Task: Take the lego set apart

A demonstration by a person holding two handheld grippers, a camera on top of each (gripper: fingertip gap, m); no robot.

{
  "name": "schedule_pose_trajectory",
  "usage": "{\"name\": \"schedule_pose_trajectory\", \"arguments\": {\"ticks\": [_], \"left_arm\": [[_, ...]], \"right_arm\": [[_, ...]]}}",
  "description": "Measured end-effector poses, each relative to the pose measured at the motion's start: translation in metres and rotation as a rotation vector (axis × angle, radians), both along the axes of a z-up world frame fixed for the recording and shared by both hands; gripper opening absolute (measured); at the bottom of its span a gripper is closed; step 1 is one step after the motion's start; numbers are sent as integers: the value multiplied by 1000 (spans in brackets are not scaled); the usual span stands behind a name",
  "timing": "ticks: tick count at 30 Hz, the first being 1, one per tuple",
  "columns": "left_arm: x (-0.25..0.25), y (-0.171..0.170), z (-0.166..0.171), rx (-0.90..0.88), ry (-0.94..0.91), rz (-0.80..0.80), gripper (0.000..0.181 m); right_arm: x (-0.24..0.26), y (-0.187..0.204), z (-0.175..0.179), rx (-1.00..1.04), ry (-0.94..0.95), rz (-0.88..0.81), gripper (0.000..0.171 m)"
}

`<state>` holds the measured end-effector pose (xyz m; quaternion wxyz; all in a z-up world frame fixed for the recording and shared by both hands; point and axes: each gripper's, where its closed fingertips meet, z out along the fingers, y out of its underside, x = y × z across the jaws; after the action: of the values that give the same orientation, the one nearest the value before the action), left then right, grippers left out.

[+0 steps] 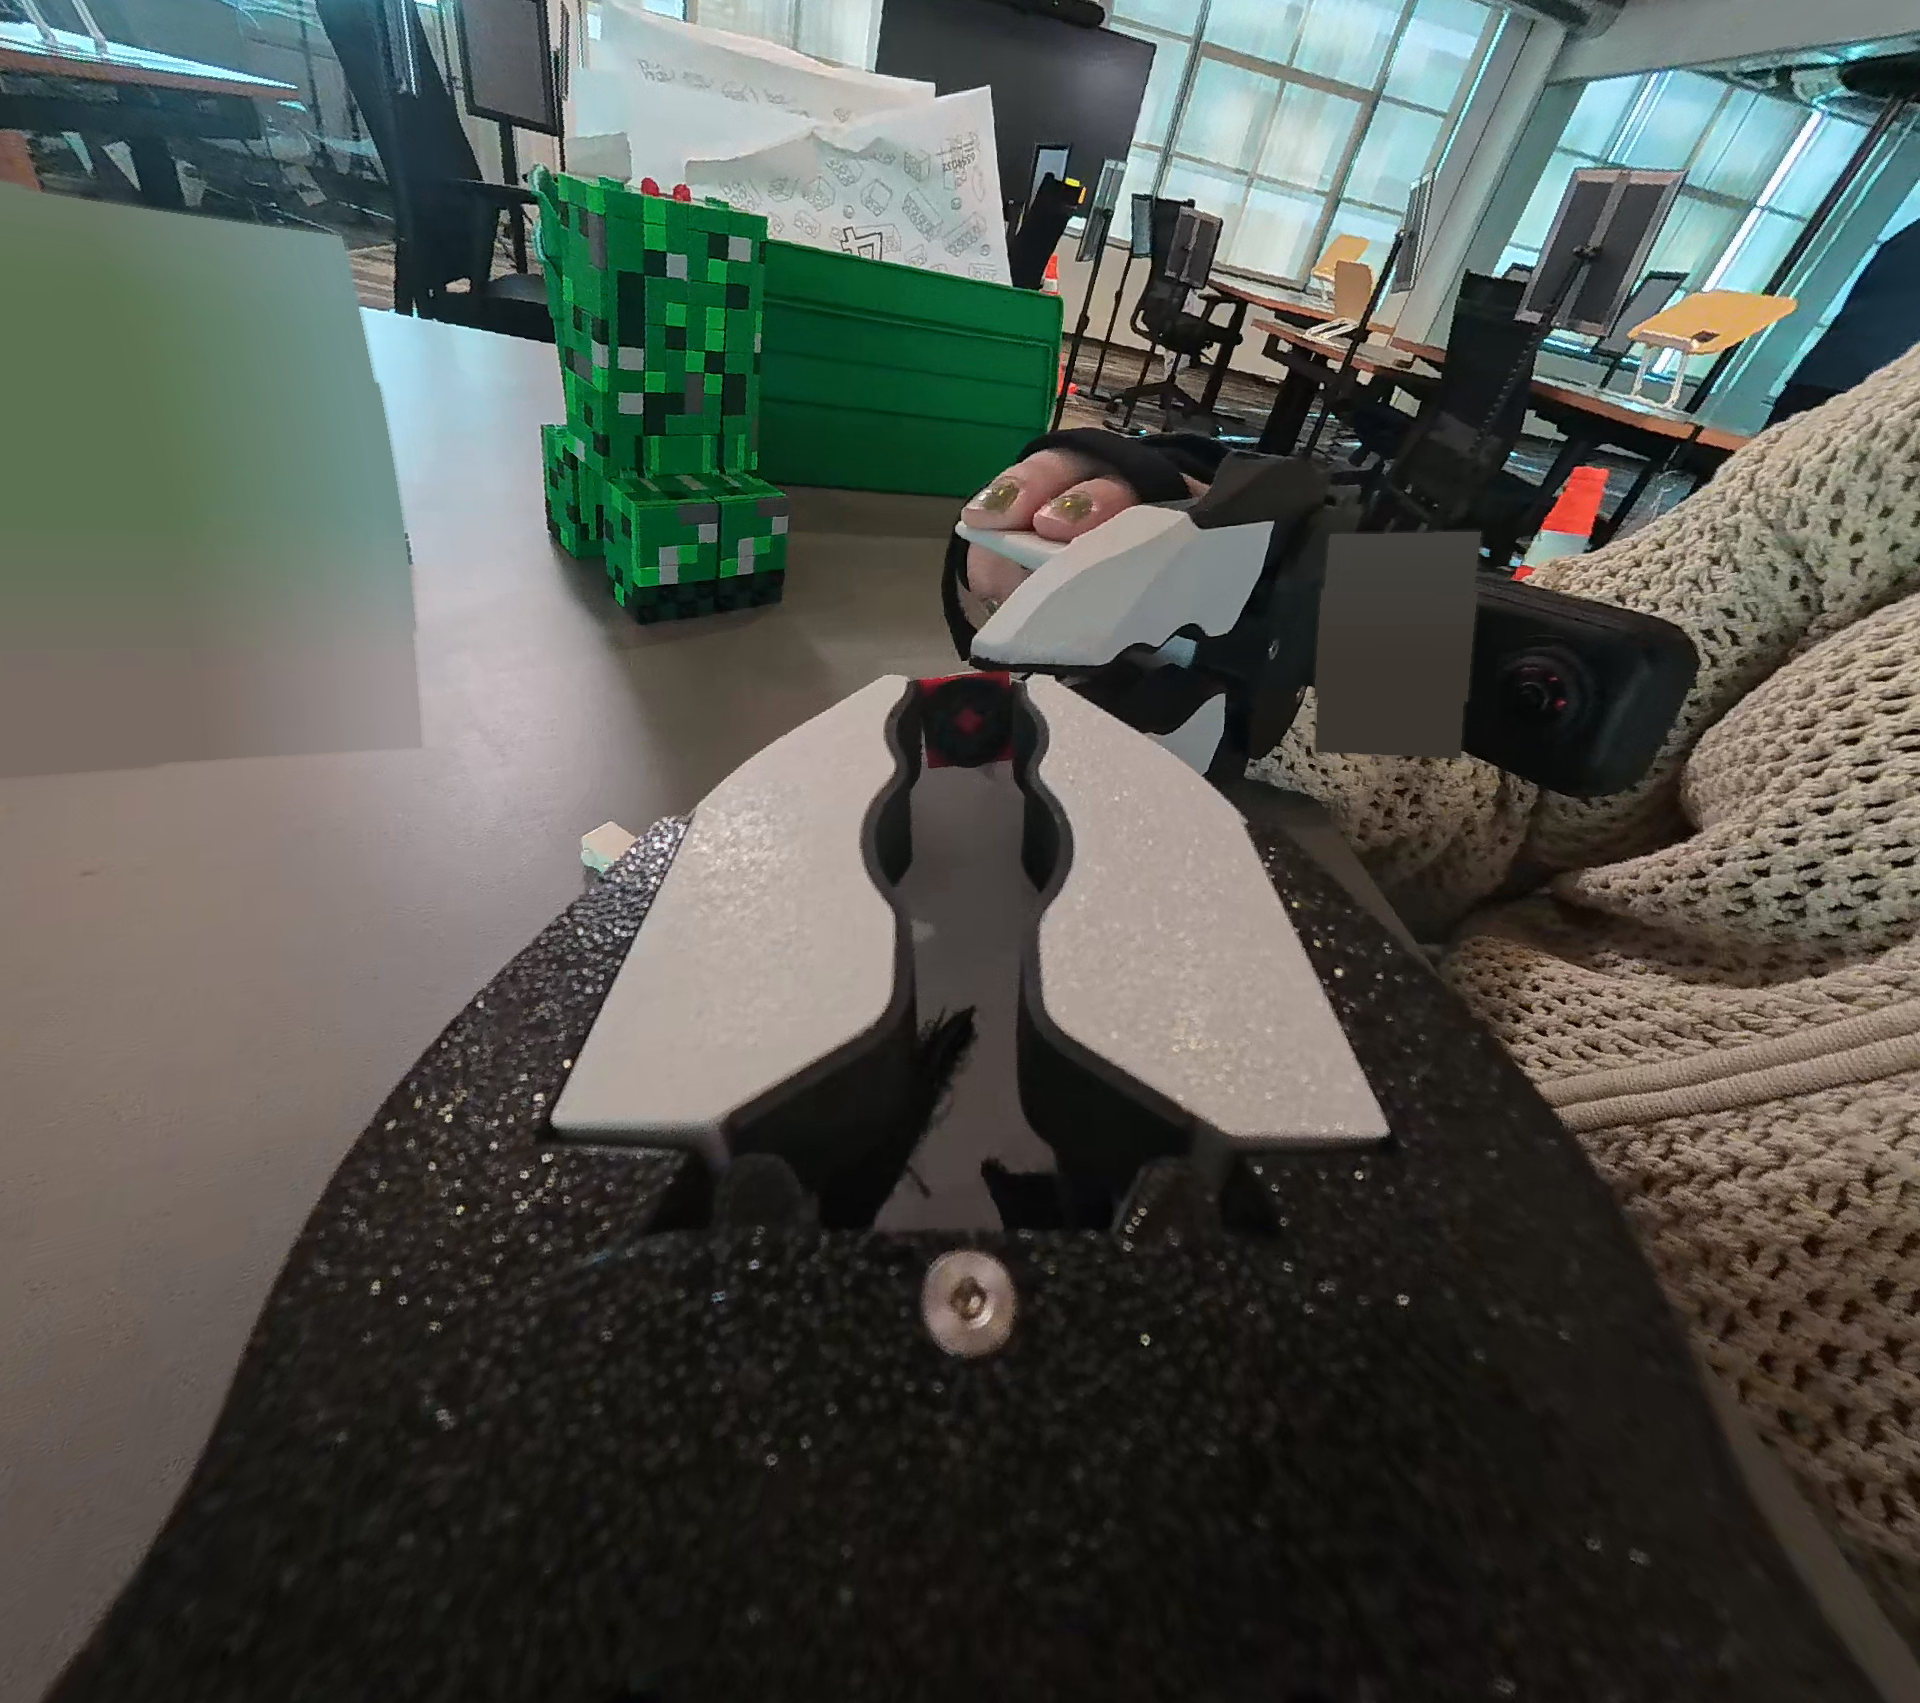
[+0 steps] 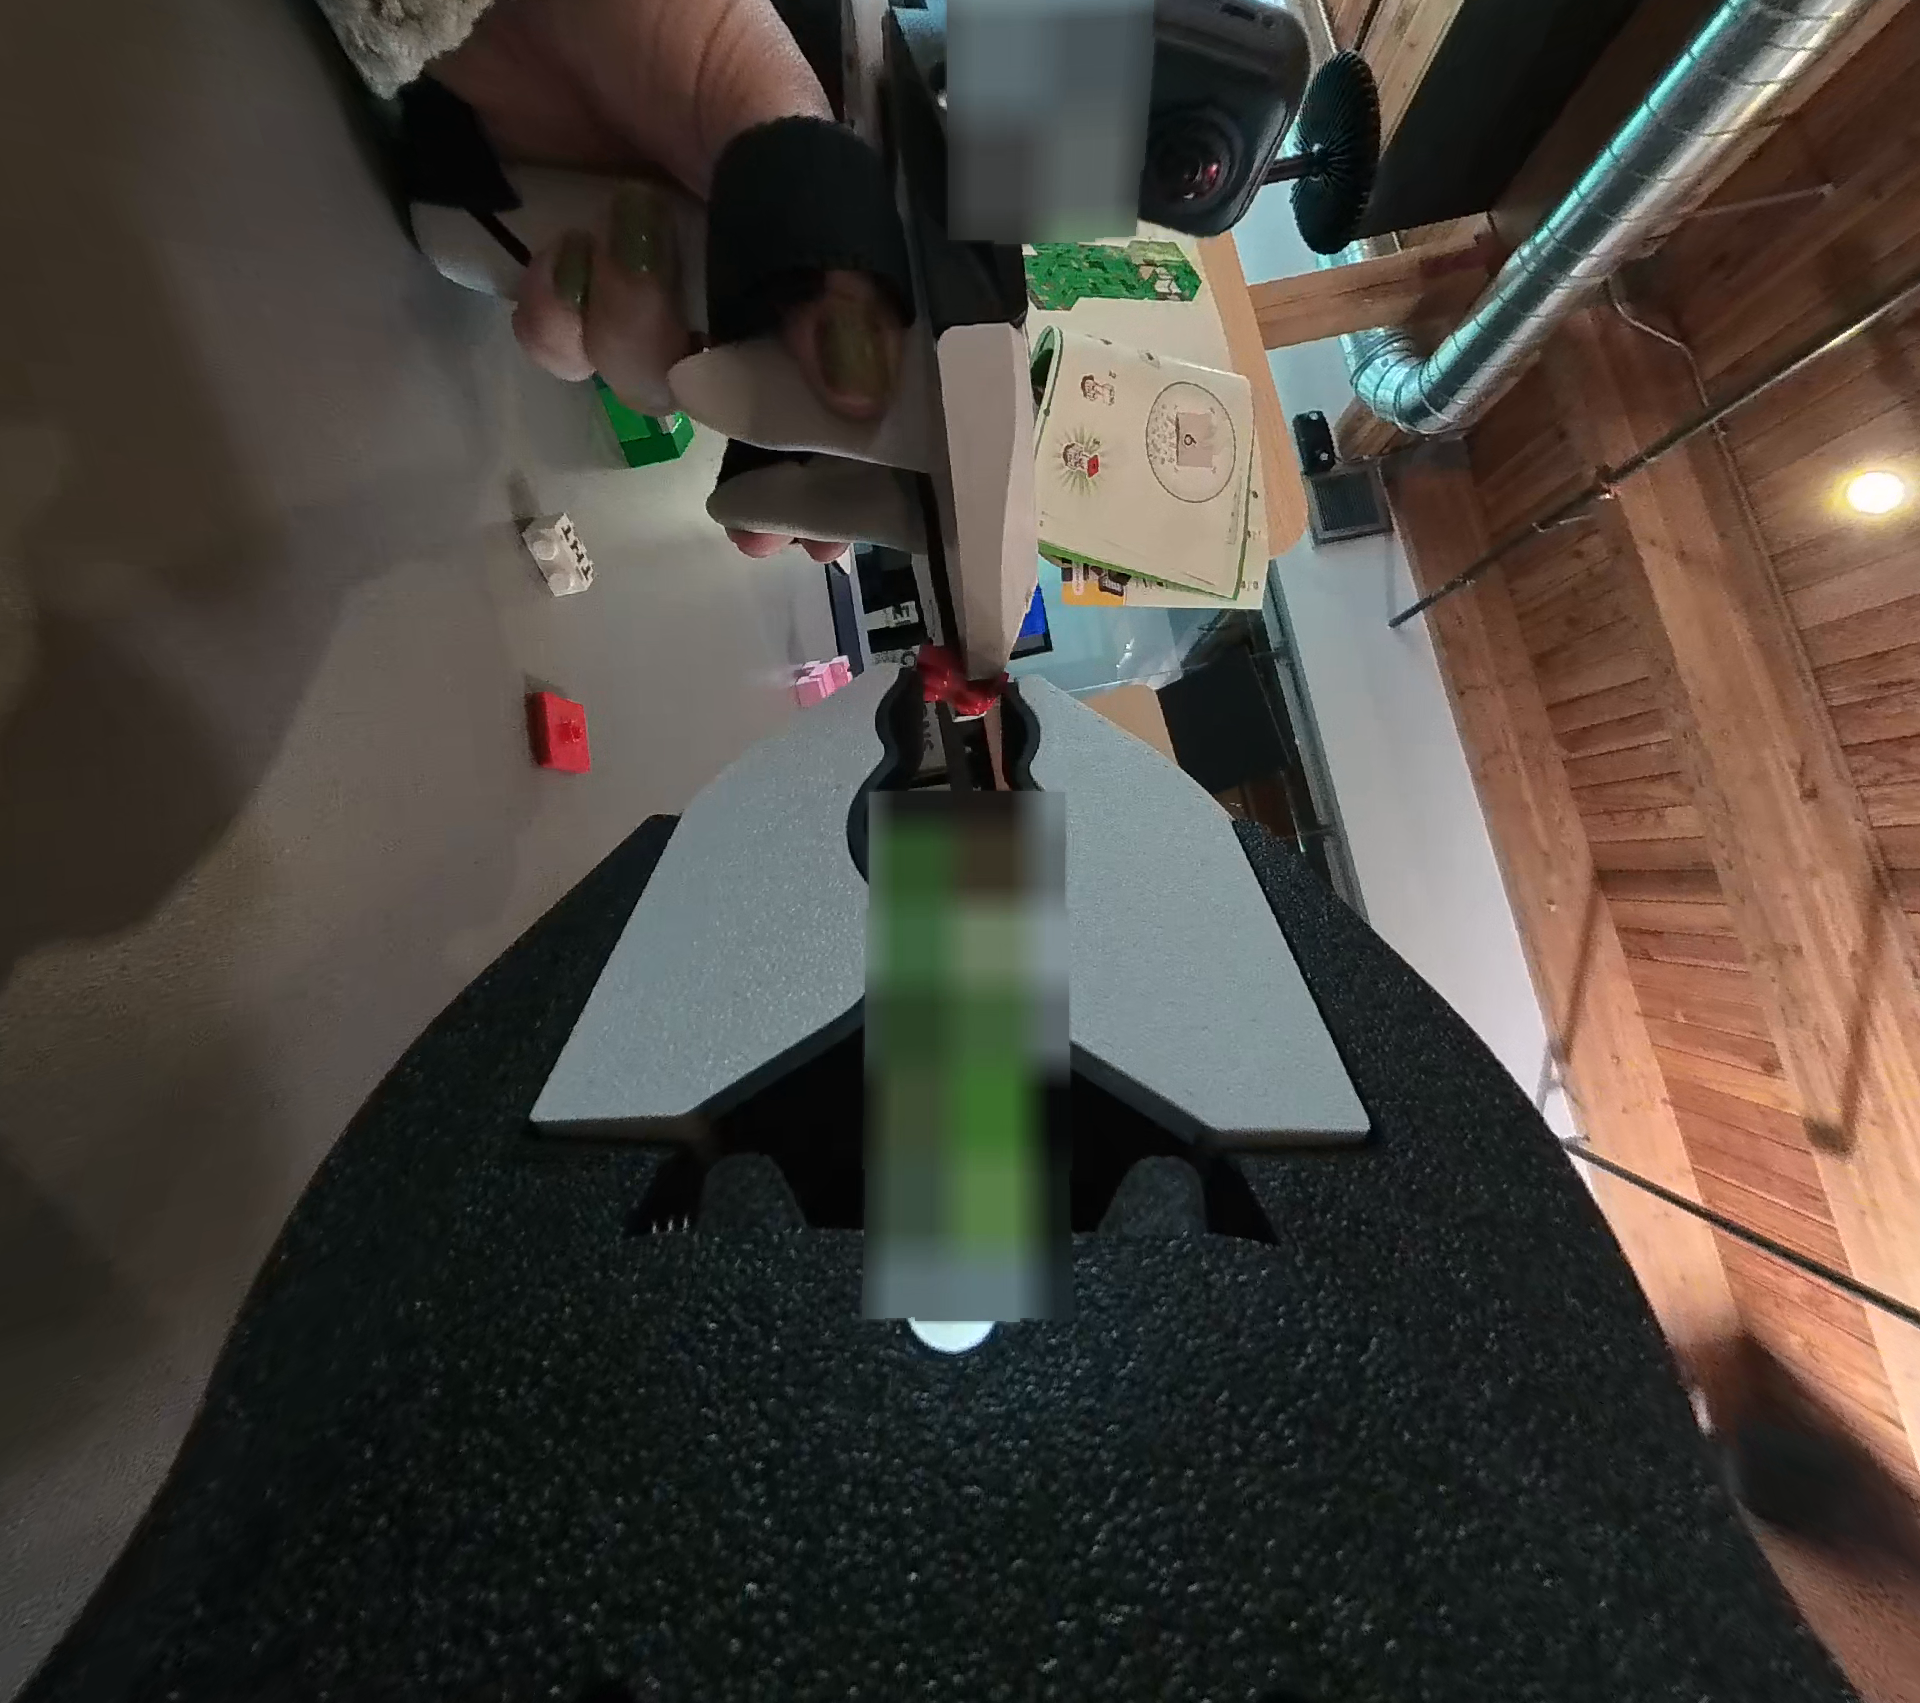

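At the far left of the left wrist view there is only a blurred patch; just right of it, in the upper centre-left, the tall green-and-black pixelled block figure (image 1: 665, 396) stands upright on the grey tabletop (image 1: 260, 978), touching a green plastic bin (image 1: 914, 386) behind it. It is stiff, light plastic, probably firmly clicked together, so it should come apart best when taken by a projecting edge block and peeled, not crushed. At frame centre the left gripper (image 1: 966, 723) is closed on a small red-and-black stud piece (image 1: 966, 721), a tiny, slippery thing held at the very fingertips. Right of that, the right gripper (image 1: 982, 614) comes in sideways from a hand in a cream knitted sleeve (image 1: 1714, 718), its tips meeting the same piece. In the right wrist view, rolled on its side, loose bricks lie at left: a white brick (image 2: 561, 554), a red square plate (image 2: 558, 726) and a pink brick (image 2: 821, 682). At centre the right gripper's jaws pinch the red piece against the left gripper's tips; both wrists are crossed at roughly right angles, likely for a twisting pull.
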<state>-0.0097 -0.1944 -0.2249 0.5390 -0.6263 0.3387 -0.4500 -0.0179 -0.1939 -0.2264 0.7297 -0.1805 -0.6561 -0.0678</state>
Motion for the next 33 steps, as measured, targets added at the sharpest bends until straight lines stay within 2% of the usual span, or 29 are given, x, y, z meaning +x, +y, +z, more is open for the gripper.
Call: {"name": "schedule_pose_trajectory", "arguments": {"ticks": [33], "left_arm": [[0,0,-1,-29,-9,-16,15]], "right_arm": [[-2,2,0,17,-6,-8,13]]}}
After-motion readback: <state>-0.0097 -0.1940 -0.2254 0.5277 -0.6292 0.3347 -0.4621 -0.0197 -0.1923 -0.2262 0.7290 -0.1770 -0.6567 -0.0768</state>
